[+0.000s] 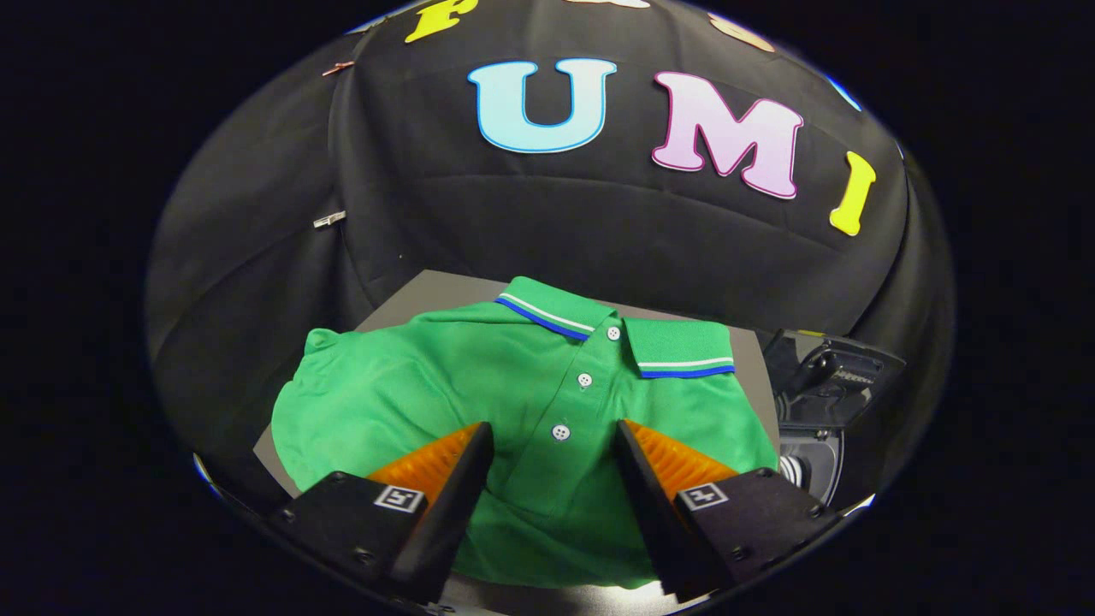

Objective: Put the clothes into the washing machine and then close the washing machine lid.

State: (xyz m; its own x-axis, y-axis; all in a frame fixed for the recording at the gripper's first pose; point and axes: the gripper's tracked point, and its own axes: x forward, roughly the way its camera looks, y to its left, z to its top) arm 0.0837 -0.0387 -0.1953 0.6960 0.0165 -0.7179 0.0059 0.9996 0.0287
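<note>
A green polo shirt (445,385) with a blue-and-white striped collar and white buttons lies spread flat on a grey table (402,299). My gripper (554,432) hovers over the shirt's front, open, its two fingers on either side of the button placket, with the lowest button between the tips. Whether the fingertips touch the cloth I cannot tell. To the right of the table, beyond the right finger, stands the washing machine (813,445), its dark lid (834,376) raised.
The grey table's far edge runs along the black cloth wall. A narrow strip of table shows beyond the collar and at the near edge under the shirt hem. The machine stands close to the table's right side.
</note>
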